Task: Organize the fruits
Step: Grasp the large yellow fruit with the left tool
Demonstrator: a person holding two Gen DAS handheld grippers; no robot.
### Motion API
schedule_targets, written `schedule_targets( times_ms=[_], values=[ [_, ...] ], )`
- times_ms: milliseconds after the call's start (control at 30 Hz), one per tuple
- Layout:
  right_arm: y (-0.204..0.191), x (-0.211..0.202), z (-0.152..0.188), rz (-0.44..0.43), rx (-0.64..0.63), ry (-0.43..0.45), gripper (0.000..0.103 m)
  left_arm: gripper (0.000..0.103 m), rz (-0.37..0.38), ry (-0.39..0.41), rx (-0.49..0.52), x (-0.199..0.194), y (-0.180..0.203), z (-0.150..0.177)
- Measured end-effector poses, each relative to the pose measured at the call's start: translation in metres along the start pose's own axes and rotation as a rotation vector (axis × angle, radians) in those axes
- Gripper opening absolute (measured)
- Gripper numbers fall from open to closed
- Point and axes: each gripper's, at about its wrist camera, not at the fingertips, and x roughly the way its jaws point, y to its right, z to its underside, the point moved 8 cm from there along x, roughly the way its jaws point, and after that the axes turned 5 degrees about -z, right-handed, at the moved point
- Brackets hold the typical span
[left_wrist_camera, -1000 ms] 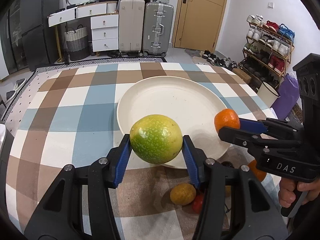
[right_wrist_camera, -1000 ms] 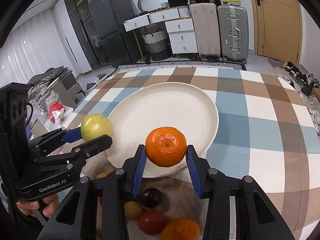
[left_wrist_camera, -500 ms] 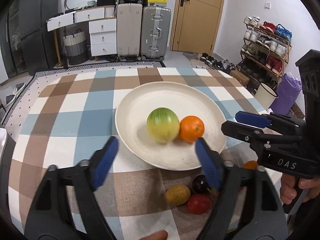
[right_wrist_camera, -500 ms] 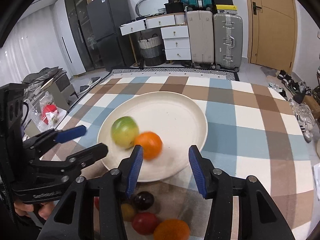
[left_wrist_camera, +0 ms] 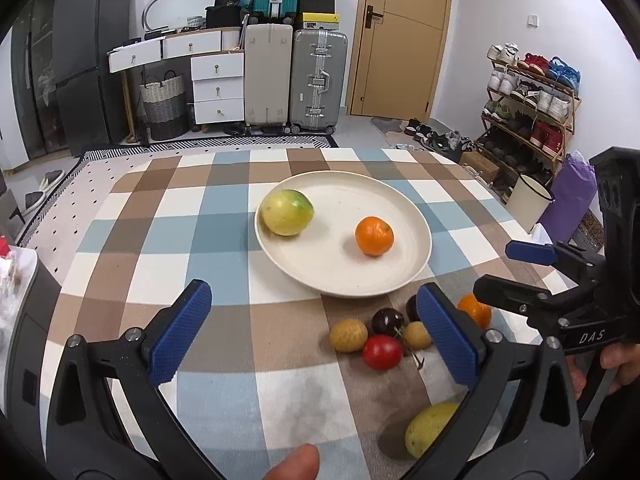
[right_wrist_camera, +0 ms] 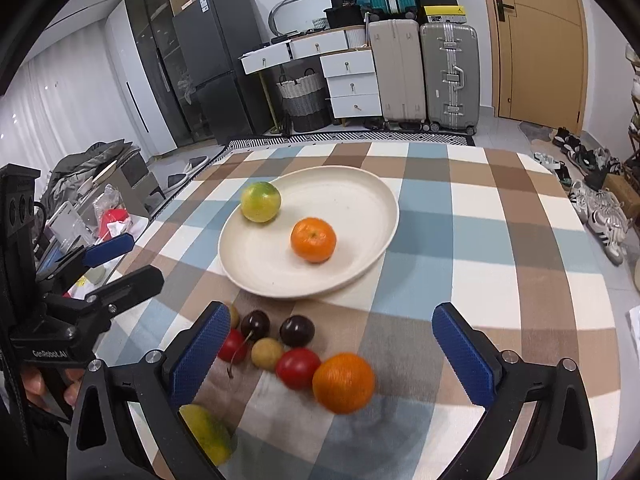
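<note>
One cream plate (left_wrist_camera: 416, 216) on the checked tablecloth (left_wrist_camera: 168, 236) carries two fruits, a green-yellow one (left_wrist_camera: 286, 212) at its left rim and an orange (left_wrist_camera: 374, 236) apart from it to the right. Before the plate lies a loose cluster: a second orange (right_wrist_camera: 343, 382), two dark cherries (right_wrist_camera: 297, 330), two red fruits (right_wrist_camera: 298, 368), two small tan fruits (left_wrist_camera: 348, 335) and a yellow-green fruit (left_wrist_camera: 430, 428). My left gripper (left_wrist_camera: 312, 334) and my right gripper (right_wrist_camera: 332, 354) both hover with fingers spread wide and empty; my left finger partly hides the second orange in the left view, whereas the right view shows it whole, though blurred.
</note>
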Motion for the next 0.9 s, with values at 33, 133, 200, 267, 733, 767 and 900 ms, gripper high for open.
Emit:
schedule_targets(
  times_ms=[33, 133, 200, 267, 733, 767, 900],
  values=[
    [0.000, -0.002, 0.003, 0.000, -0.001, -0.002, 0.103, 0.102, 0.004, -0.003, -0.009, -0.004, -0.001, 0.003],
    [-0.001, -0.007, 0.011, 0.006, -0.010, -0.013, 0.103, 0.102, 0.019, -0.011, -0.044, -0.013, -0.003, 0.009],
    [-0.002, -0.012, 0.016, 0.010, -0.020, -0.012, 0.103, 0.102, 0.018, -0.009, -0.050, -0.019, -0.003, 0.014],
    [-0.002, -0.015, 0.020, 0.010, -0.021, -0.013, 0.103, 0.102, 0.002, -0.006, -0.043, -0.023, -0.003, 0.017],
    [0.004, -0.026, 0.045, 0.007, -0.016, -0.036, 0.103, 0.102, -0.018, -0.012, -0.030, -0.036, 0.007, 0.043],
    [0.004, -0.026, 0.047, 0.005, -0.013, -0.038, 0.103, 0.102, -0.010, -0.020, -0.029, -0.036, 0.008, 0.045],
    [0.004, -0.024, 0.057, -0.003, -0.019, -0.062, 0.103, 0.102, 0.014, -0.051, 0.003, -0.036, 0.020, 0.055]
  ],
)
